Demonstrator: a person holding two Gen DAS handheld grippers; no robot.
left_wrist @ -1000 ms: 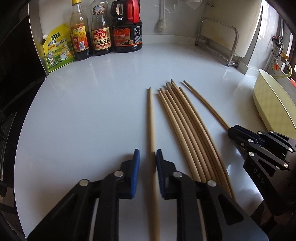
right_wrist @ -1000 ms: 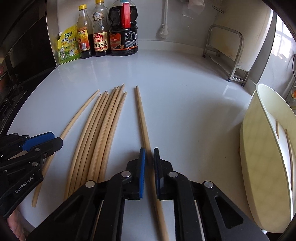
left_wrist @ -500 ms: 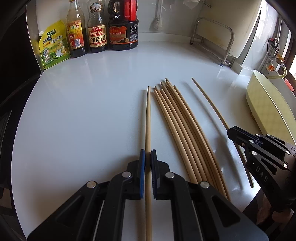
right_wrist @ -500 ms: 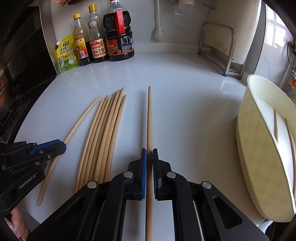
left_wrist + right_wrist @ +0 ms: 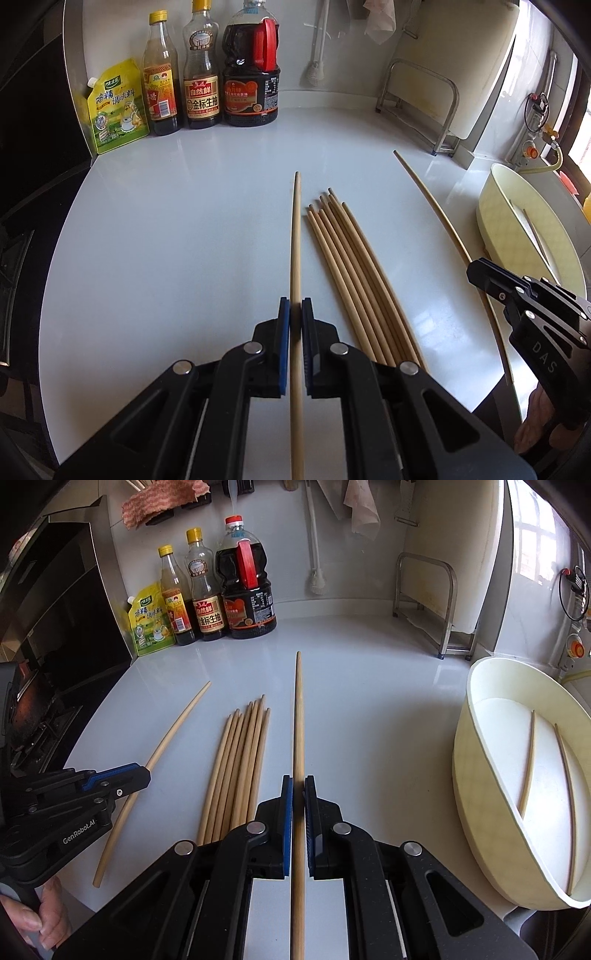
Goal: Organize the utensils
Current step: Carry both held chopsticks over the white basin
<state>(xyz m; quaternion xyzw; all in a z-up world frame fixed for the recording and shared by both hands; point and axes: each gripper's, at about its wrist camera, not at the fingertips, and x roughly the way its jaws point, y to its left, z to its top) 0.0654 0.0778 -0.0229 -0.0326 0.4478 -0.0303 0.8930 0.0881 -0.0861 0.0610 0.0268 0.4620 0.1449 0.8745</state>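
My left gripper [image 5: 295,306] is shut on one wooden chopstick [image 5: 295,236] that points straight ahead. To its right a bundle of several chopsticks [image 5: 354,280] lies on the white counter [image 5: 166,240]. My right gripper [image 5: 298,782] is shut on another chopstick [image 5: 298,709], with the bundle [image 5: 240,760] on its left. Each gripper shows in the other's view: the right gripper [image 5: 474,269] with its chopstick [image 5: 432,206], the left gripper [image 5: 142,773] with its chopstick [image 5: 173,727]. A cream oval tray [image 5: 480,775] on the right holds two chopsticks [image 5: 528,760].
Sauce bottles [image 5: 251,74] and a yellow seasoning pouch [image 5: 114,107] stand along the back wall. A metal rack [image 5: 424,602] with a white board stands at the back right. A dark stove [image 5: 37,686] borders the counter's left edge. A person's fingers [image 5: 40,915] hold the left gripper's handle.
Both grippers closed on their chopsticks and rose, lifting the two chopsticks off the counter. The bundle stayed where it was.
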